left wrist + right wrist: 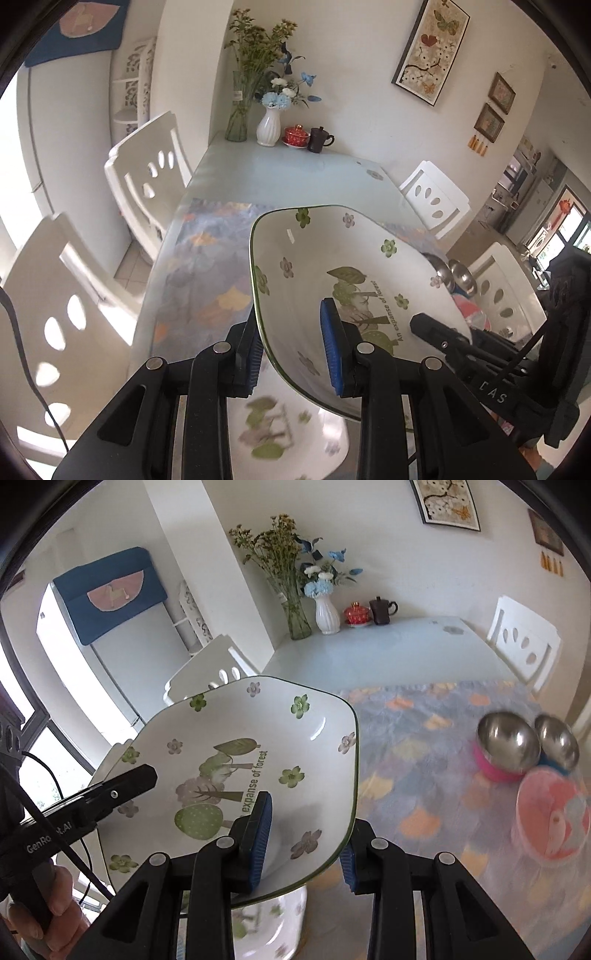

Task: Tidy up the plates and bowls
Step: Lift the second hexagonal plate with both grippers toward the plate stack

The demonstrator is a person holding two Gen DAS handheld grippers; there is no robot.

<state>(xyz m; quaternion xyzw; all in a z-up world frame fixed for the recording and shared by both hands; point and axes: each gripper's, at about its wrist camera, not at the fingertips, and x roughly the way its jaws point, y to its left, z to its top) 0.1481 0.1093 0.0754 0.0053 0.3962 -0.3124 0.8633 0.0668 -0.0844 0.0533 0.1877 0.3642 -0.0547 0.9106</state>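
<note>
A white, square-ish deep plate (332, 266) with green flowers and a tree print hangs tilted above the table, held from two sides. My left gripper (291, 354) is shut on its near left rim, blue pads on either side of the wall. My right gripper (303, 853) is shut on the plate's (240, 738) opposite rim. Each gripper shows in the other's view: the right one (436, 332) and a left finger (129, 779). Directly below lies a second plate (266, 919) with the same print, blurred.
Two steel bowls (508, 738) (557, 740) in pink and blue shells and a pink bowl (550, 819) stand on the floral cloth (424, 738) at right. Vases (267, 127), a red lidded cup (295, 134) and a dark mug (318, 140) sit by the wall. White chairs (147, 173) flank the table.
</note>
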